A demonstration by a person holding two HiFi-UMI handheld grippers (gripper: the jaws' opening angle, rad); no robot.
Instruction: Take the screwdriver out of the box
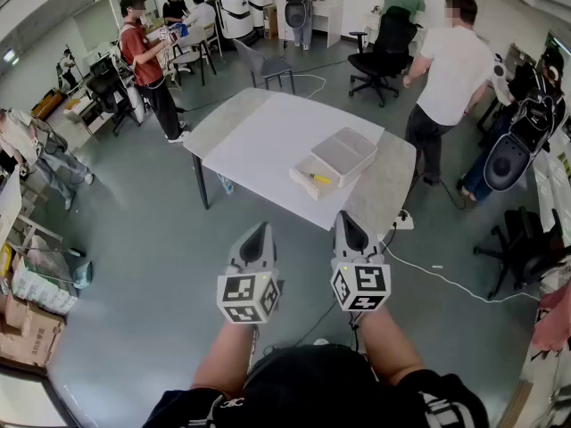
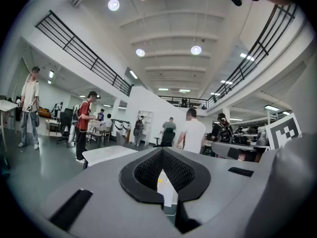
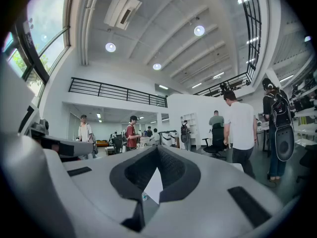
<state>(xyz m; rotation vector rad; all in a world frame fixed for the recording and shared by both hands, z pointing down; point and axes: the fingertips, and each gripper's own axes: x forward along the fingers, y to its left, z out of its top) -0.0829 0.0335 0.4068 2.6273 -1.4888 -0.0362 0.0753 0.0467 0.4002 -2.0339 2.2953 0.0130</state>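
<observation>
An open pale box (image 1: 305, 184) lies on the white table (image 1: 259, 141), with its lid (image 1: 344, 152) leaning on the far side. A yellow-handled screwdriver (image 1: 319, 178) rests inside the box. Both grippers are held level side by side over the floor, short of the table's near edge. The left gripper (image 1: 260, 230) is shut and holds nothing. The right gripper (image 1: 344, 216) is also shut and holds nothing. In the left gripper view the jaw tips (image 2: 161, 151) meet, and a yellow speck shows through the gap below them. The right gripper view shows its tips (image 3: 157, 148) closed too.
A person in a white shirt (image 1: 451, 69) stands by the table's right side; another in red (image 1: 143, 56) stands far left. A grey chair (image 1: 268, 65) and a black office chair (image 1: 379, 47) lie beyond. A white cable (image 1: 446, 279) and power strip (image 1: 401, 221) cross the floor.
</observation>
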